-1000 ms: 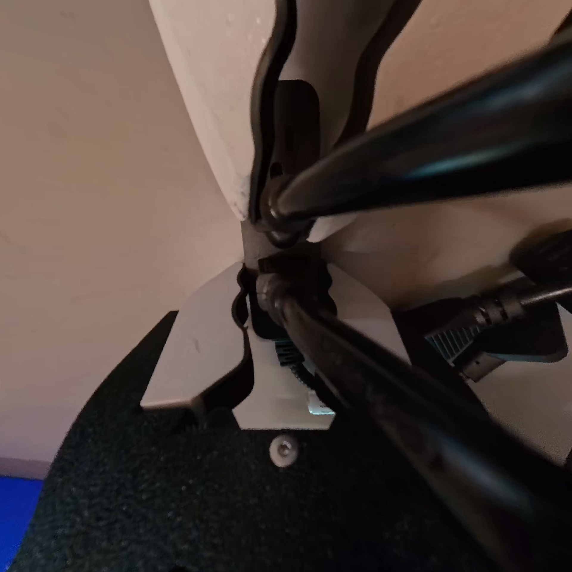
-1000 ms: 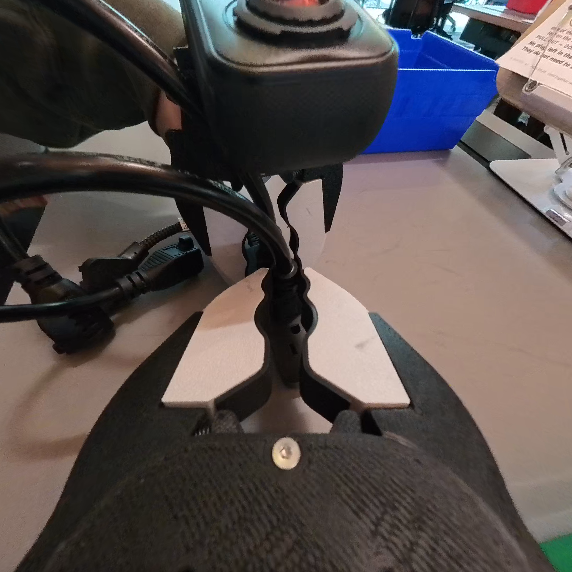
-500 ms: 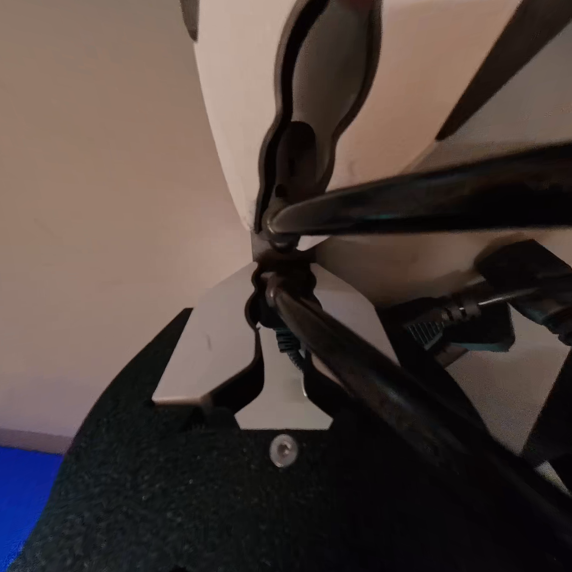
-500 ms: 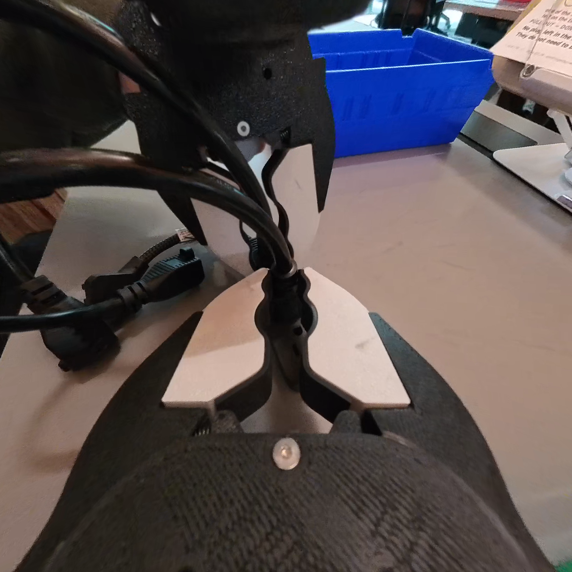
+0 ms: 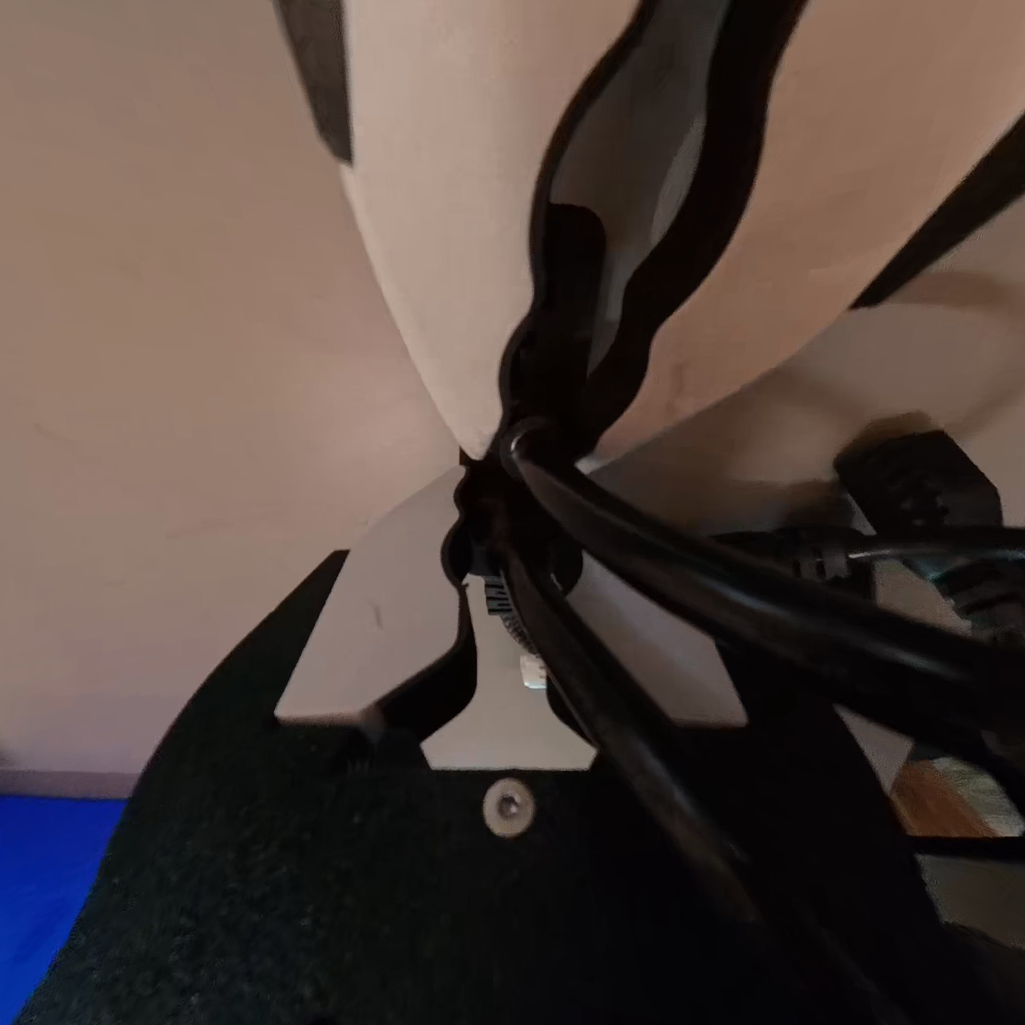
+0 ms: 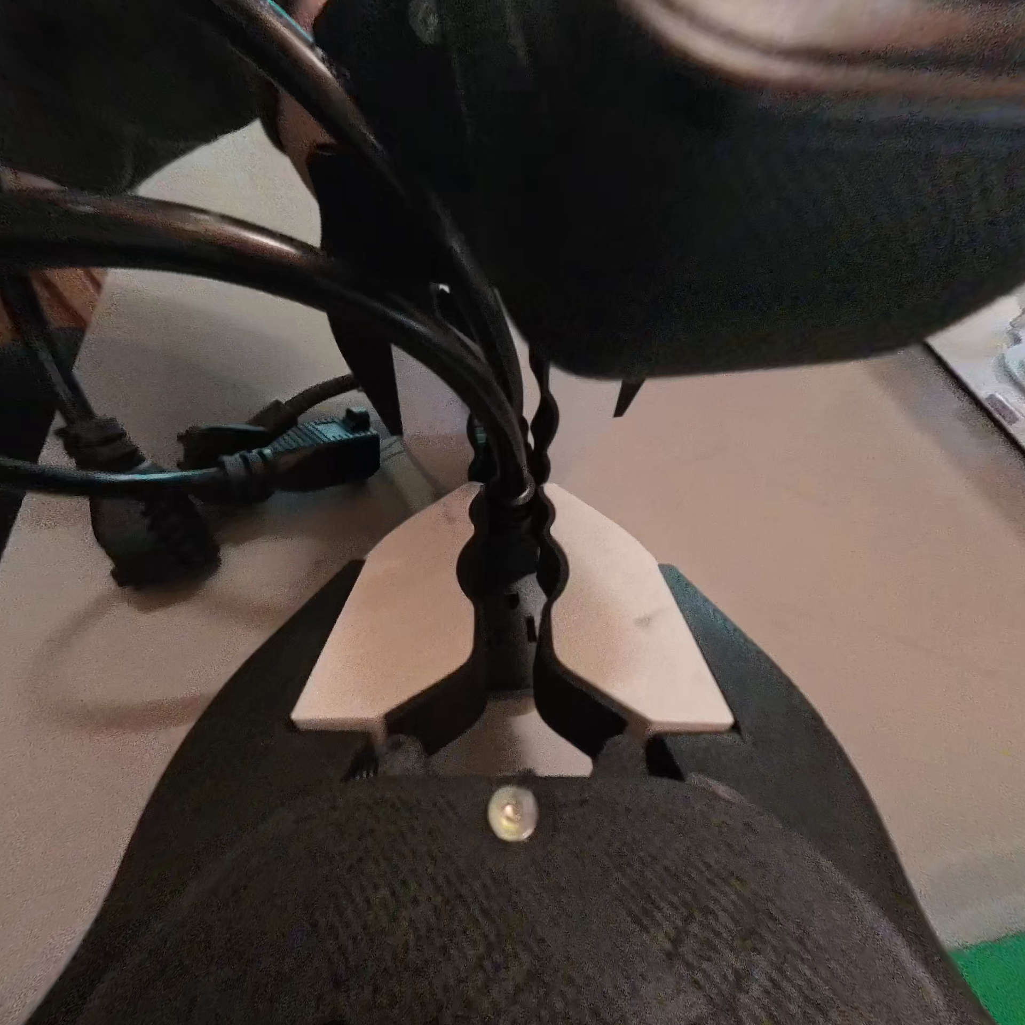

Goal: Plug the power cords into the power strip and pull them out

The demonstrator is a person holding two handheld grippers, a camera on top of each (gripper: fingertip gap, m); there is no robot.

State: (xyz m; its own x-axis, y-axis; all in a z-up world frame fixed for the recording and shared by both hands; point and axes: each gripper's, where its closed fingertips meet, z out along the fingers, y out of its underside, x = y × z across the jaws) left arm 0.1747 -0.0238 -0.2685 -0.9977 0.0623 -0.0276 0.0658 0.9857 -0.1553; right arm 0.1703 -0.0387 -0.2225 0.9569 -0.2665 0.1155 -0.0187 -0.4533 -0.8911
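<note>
Left wrist view shows the left gripper (image 5: 499, 532) low in the frame, its pale flat fingers (image 5: 377, 621) edged with wavy black rubber, pinched on a ribbed black plug (image 5: 502, 596) whose thick, glossy round cord (image 5: 638, 776) runs off to the lower right. Tip to tip above it, the right gripper (image 5: 532, 421) reaches down from the top of the frame, its own wavy-edged fingers closed around a second black plug (image 5: 566, 277), with that plug's cable (image 5: 721, 560) sweeping to the right edge. More black connectors (image 5: 915, 488) lie at centre right on the smooth beige table (image 5: 166, 388). A strip of bright blue shows at lower left.

From the right wrist view, the right gripper (image 6: 507, 499) sits at centre, clamped on the narrow black plug (image 6: 507, 599), whose cord (image 6: 277, 266) arches to the left edge. The left gripper's coarse, grainy black body (image 6: 721, 194) fills the upper right. Loose moulded plugs (image 6: 310, 449) with ribbed strain reliefs lie on the matte table (image 6: 776, 499) at centre left. I cannot make out a power strip in either view. A green patch shows at lower right.
</note>
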